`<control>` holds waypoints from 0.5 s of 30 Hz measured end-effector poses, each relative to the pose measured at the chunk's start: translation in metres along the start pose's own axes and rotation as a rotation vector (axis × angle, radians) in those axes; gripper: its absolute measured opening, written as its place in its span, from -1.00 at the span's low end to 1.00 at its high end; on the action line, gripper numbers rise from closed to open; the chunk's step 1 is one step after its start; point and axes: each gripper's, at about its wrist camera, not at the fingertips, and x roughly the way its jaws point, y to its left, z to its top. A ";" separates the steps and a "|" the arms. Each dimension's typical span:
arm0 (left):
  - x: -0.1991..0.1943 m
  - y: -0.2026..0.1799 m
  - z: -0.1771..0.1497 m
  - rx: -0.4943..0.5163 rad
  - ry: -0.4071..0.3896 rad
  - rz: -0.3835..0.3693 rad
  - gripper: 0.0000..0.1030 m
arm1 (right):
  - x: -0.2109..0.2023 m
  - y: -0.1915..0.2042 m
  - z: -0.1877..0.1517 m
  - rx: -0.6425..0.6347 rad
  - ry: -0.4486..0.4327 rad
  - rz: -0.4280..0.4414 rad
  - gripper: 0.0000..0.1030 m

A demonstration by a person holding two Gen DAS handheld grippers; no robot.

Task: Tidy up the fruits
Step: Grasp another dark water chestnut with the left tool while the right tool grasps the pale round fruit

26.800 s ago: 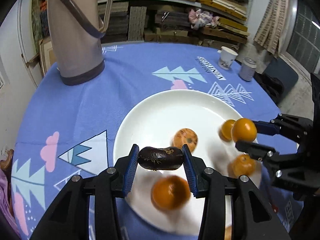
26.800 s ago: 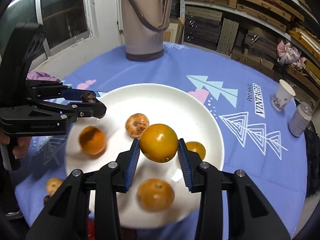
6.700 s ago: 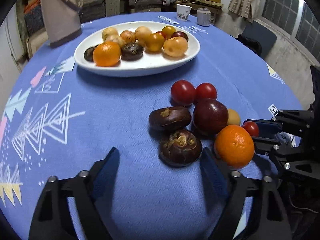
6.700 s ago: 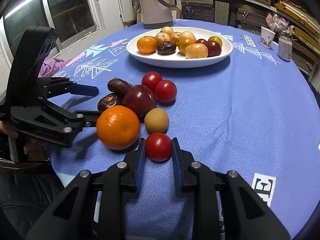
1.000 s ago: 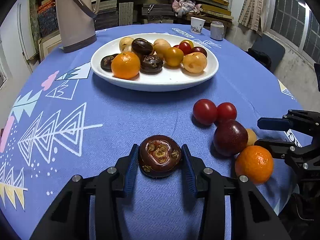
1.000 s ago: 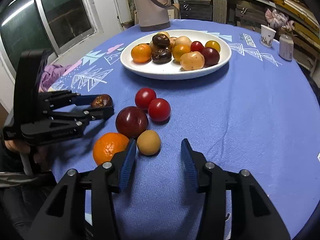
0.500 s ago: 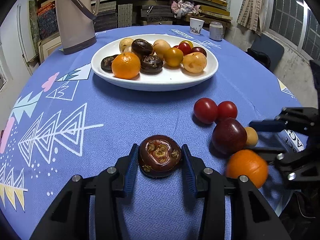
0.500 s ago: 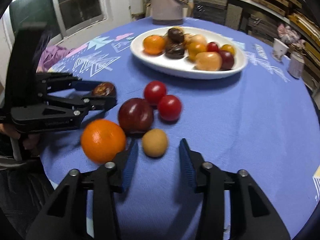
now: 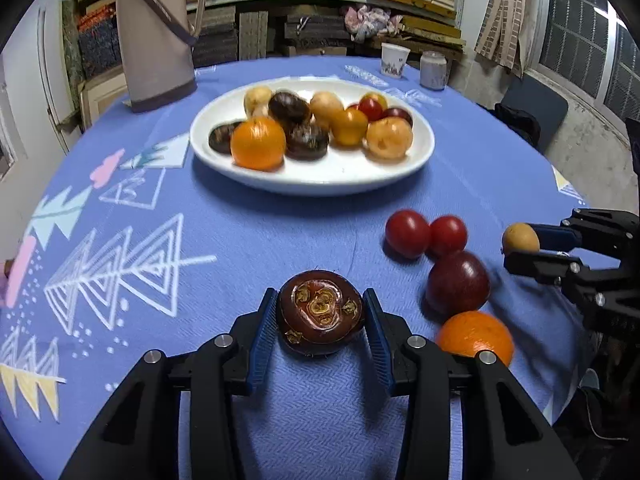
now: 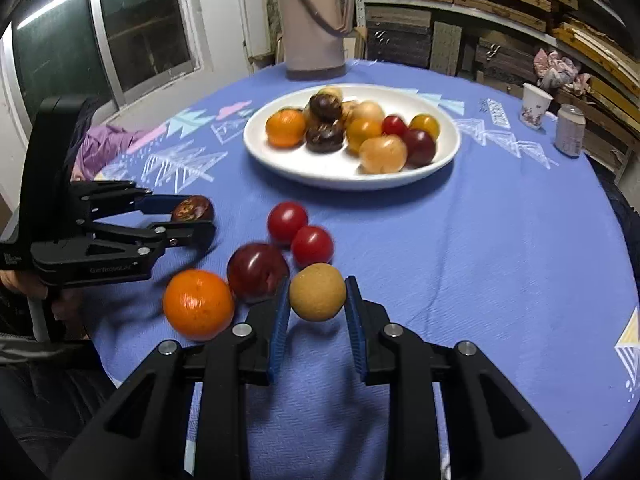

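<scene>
From the left wrist view, the left gripper [image 9: 320, 320] is clamped on a dark brown fruit [image 9: 320, 312] just above the blue tablecloth [image 9: 280, 232], with the white plate [image 9: 416, 160] of fruit farther off. From the right wrist view, the right gripper [image 10: 317, 312], whose jaws have just been closing, grasps a small tan fruit [image 10: 317, 292] beside the dark red plum [image 10: 257, 272] and orange [image 10: 198, 304]. Both pickups look done, so I'd judge the next move is carrying each fruit to the plate without knocking the pile.

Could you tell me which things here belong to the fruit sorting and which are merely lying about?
Part of the job:
white plate
dark brown fruit in left gripper
tan fruit in right gripper
orange
dark red plum
two red tomatoes

Lying about:
thermos jug
paper cup
can
</scene>
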 end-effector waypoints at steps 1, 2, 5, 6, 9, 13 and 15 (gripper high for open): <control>-0.004 0.000 0.002 0.000 -0.012 -0.001 -0.16 | -0.004 -0.002 0.003 0.004 -0.010 -0.004 -0.49; -0.009 0.001 0.006 -0.001 -0.026 0.003 -0.16 | -0.008 -0.004 0.005 0.007 -0.022 -0.010 -0.49; -0.018 0.004 0.015 -0.007 -0.052 0.011 -0.16 | -0.015 -0.011 0.010 0.021 -0.046 -0.020 -0.49; -0.022 0.006 0.019 -0.013 -0.060 0.010 -0.16 | -0.019 -0.013 0.013 0.024 -0.058 -0.027 -0.49; -0.029 0.011 0.031 -0.029 -0.078 0.003 -0.16 | -0.024 -0.020 0.020 0.038 -0.082 -0.024 -0.49; -0.034 0.015 0.053 -0.031 -0.115 0.011 -0.16 | -0.029 -0.023 0.038 0.035 -0.122 -0.029 -0.49; -0.033 0.018 0.065 -0.036 -0.126 0.010 -0.16 | -0.028 -0.024 0.048 0.034 -0.138 -0.029 -0.49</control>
